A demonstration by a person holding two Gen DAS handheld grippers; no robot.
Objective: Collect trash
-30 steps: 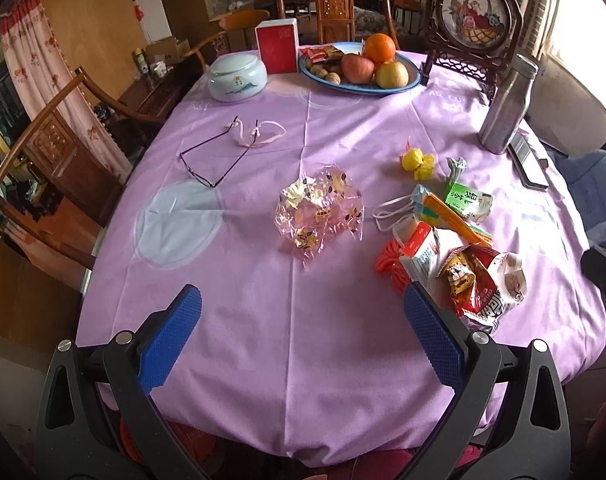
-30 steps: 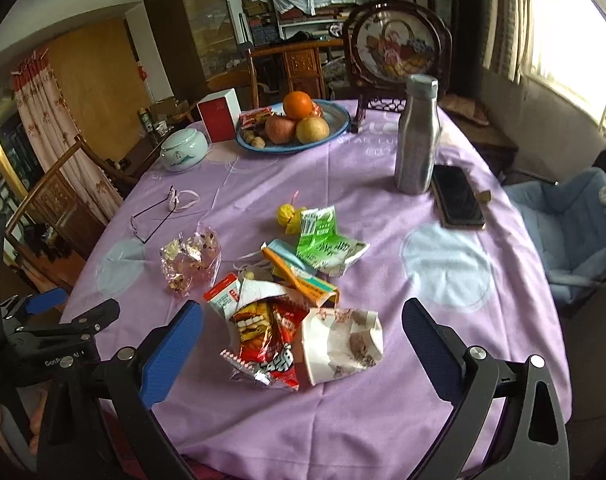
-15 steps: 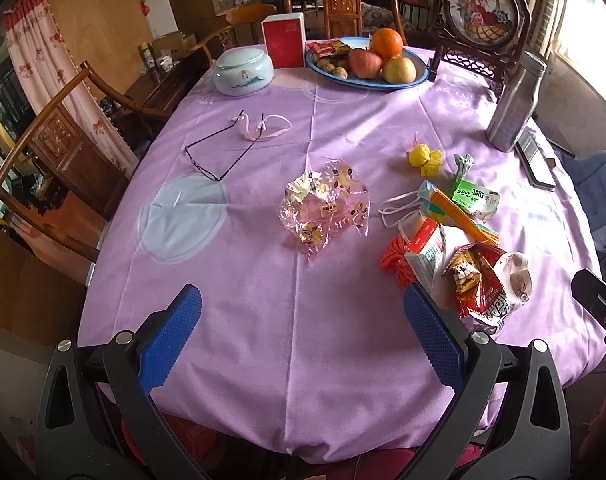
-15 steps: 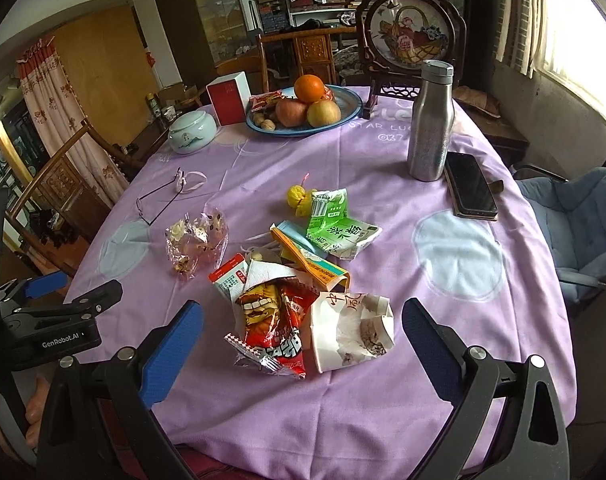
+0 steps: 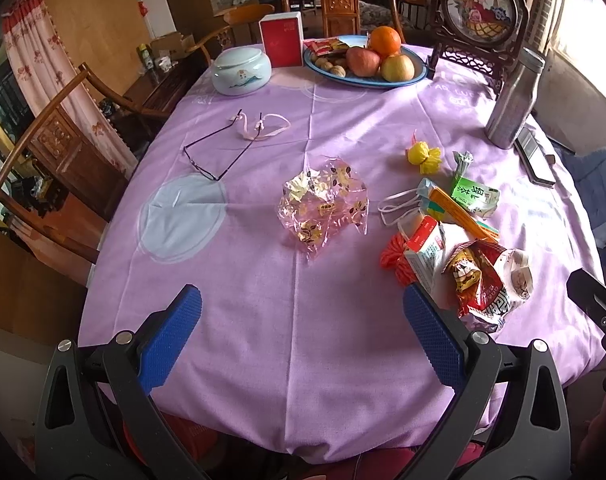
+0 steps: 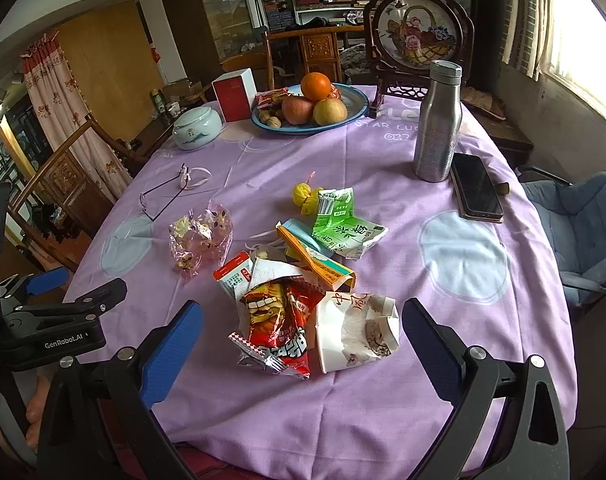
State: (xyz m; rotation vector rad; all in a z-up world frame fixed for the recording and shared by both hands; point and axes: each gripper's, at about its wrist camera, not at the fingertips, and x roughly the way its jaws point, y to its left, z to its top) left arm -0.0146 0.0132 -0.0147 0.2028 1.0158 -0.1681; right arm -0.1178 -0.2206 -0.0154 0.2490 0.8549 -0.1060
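Both views have edged closer to the bench (image 6: 483,360). Left gripper (image 5: 303,336) and right gripper (image 6: 303,344) hang wide open, empty. Trash (image 6: 287,312) lies untouched mid-bench; collection appears not begun.

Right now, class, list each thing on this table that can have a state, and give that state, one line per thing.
left gripper: open, empty
right gripper: open, empty
steel bottle: upright, capped
ceramic jar: lid on
glasses: unfolded, lying flat
phone: screen dark
red snack bag: torn open, crumpled
green drink carton: flattened
clear candy wrapper: crumpled
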